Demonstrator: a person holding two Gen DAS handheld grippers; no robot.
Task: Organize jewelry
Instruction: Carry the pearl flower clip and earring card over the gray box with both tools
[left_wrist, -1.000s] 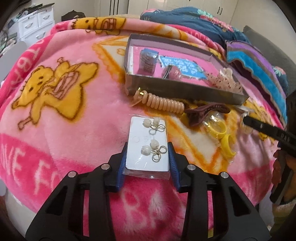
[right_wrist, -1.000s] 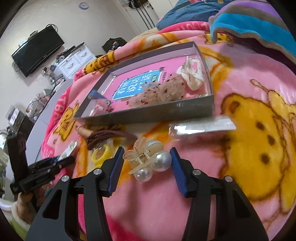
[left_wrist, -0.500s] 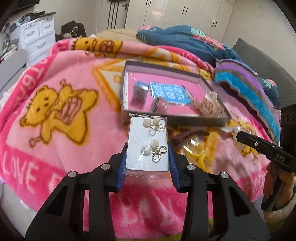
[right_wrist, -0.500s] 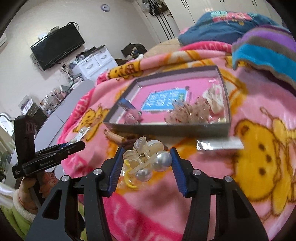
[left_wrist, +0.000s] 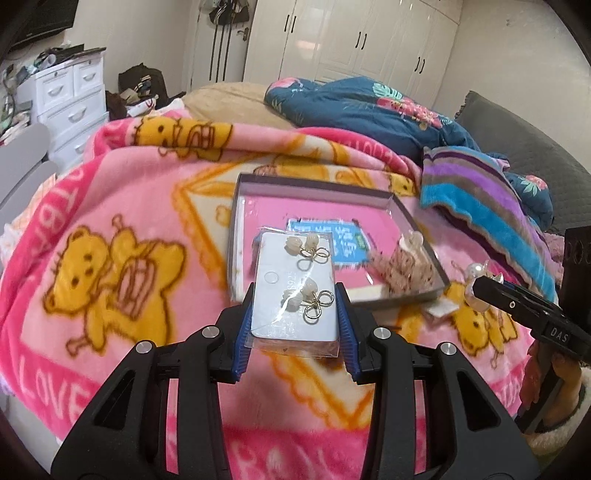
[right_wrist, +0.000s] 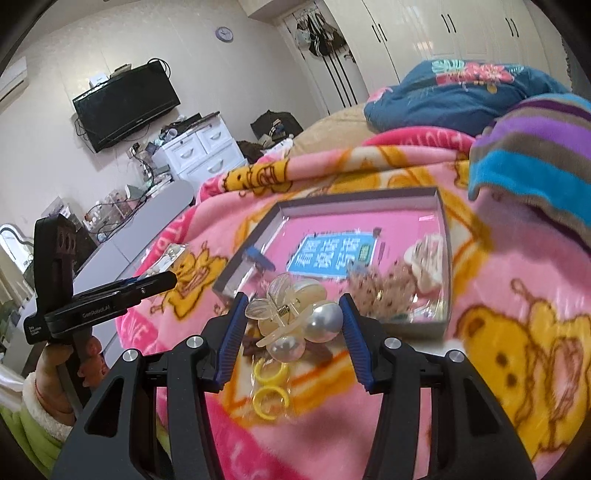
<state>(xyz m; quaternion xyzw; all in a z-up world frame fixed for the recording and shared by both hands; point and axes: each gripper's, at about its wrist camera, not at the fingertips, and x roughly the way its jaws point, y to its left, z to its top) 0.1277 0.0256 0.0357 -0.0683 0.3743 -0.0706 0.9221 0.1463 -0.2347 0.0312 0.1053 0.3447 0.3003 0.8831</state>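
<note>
"LOVE" (left_wrist: 55, 398) – pink blanket (left_wrist: 122, 192); "DAS" (left_wrist: 559, 334) – right gripper (left_wrist: 480, 284).

I see the earring card (left_wrist: 295, 295), white in a clear sleeve, two pairs of pale shell-and-gold-loop earrings on it, held flat above the blanket between the left claw (left_wrist: 294, 325) pads. I see the pearl hair clip (right_wrist: 295, 317), translucent cream with two large pearls, pinched in the right claw (right_wrist: 291, 332). The grey-walled tray (right_wrist: 445, 236) lies on the bed with a speckled clip (right_wrist: 384, 288) and cream clip (right_wrist: 426, 258) inside. Yellow rings (right_wrist: 267, 384) lie on the blanket just before it.
</note>
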